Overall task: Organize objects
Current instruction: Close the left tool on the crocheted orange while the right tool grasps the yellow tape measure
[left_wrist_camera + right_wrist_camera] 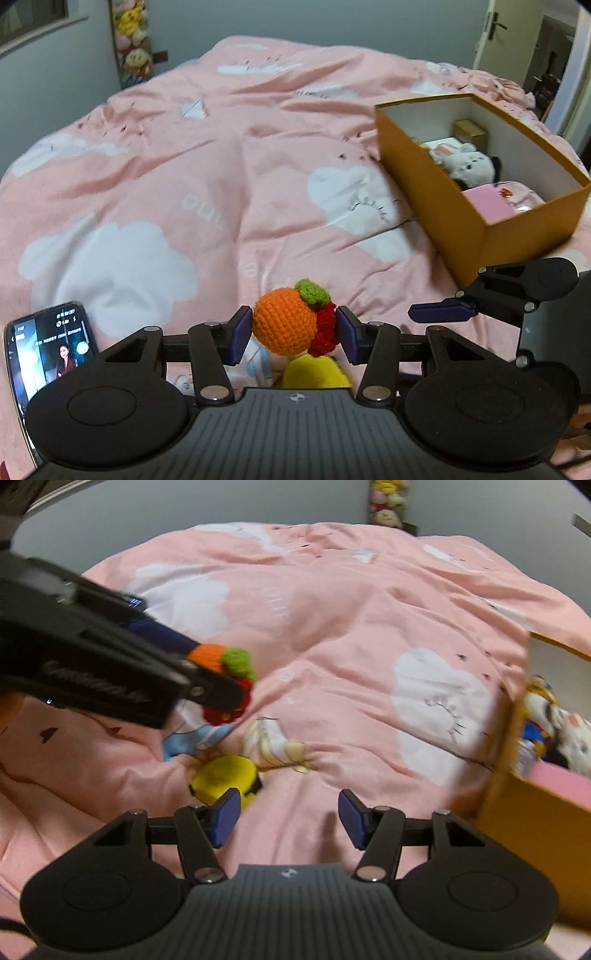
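The blue-padded fingers (pixel 240 334) of the left gripper (pixel 293 334) were clamped on a crocheted toy of orange, red and green yarn balls (pixel 286 321), one pad against the orange ball and the other against the red part, the toy lifted clear of the bedding. Just below it, near the gripper body, lay a yellow plush toy with a black band (pixel 225 777), resting on the pink quilt printed with white clouds (pixel 221 166). In the right wrist view the same toy sat at the left finger (pixel 225 814) of the right gripper (pixel 288 818), whose jaws stood apart with only quilt between them and no pad pressing on anything. Beside the yellow toy lay a flat cartoon-printed card or cloth in cream and pale blue (pixel 273 746).

To the right, an open orange cardboard box with a white lining (pixel 424 162) stood on the quilt, holding a white plush animal (pixel 467 164), a pink block (pixel 487 203) and other small items too blurred to name. At the near left edge, a smartphone with a lit screen (pixel 51 350) lay on the bedding. Far off, a column of stuffed toys (pixel 133 40) hung against the grey wall, and an open door (pixel 495 37) showed at the far right.
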`<state>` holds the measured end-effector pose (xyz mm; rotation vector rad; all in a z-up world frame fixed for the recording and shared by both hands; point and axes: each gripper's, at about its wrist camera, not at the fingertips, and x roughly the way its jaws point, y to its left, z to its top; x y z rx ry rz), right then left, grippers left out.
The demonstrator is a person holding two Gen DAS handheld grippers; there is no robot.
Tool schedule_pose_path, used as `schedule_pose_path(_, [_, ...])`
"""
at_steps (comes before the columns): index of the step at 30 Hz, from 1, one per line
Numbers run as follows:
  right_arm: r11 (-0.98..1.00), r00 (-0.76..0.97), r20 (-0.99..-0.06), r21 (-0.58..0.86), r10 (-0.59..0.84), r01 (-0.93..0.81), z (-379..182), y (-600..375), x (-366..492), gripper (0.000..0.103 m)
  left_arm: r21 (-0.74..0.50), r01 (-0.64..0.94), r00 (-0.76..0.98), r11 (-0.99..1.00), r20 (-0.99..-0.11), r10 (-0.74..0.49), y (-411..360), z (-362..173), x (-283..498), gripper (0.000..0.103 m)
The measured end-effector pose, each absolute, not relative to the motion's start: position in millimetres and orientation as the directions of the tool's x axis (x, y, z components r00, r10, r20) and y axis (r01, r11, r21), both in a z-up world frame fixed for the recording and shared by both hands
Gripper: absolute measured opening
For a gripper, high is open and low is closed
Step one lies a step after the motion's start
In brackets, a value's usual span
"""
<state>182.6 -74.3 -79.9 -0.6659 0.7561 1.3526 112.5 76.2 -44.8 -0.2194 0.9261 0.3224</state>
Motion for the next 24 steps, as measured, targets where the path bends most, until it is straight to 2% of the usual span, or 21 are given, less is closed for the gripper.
schedule_pose_path(10, [-0.049,-0.085,-0.844,0.07,0.53,-0.996,-102.5,-37.5,169.9,0.056,-0.038,-0.401,0.507,0.915,-0.841,0.187,95.7,-60.9,107.5,0.056])
schedule_pose_path(17, [-0.103,-0.125,-0.861,0.086,0.492,-0.991,-117.6,-20.4,167.1,0.063,-0.035,-0.407,0.468,0.913,-0.866,0.175,101.1,-74.4,105.0,0.056])
schedule_pose_path(24, [-0.11,-0.143,-0.864,0.103,0.483,-0.989,-130.6,-14.6,165.1,0.062,-0.025,-0.406,0.448,0.914,-0.877,0.175,101.8,-80.8,106.0,0.056])
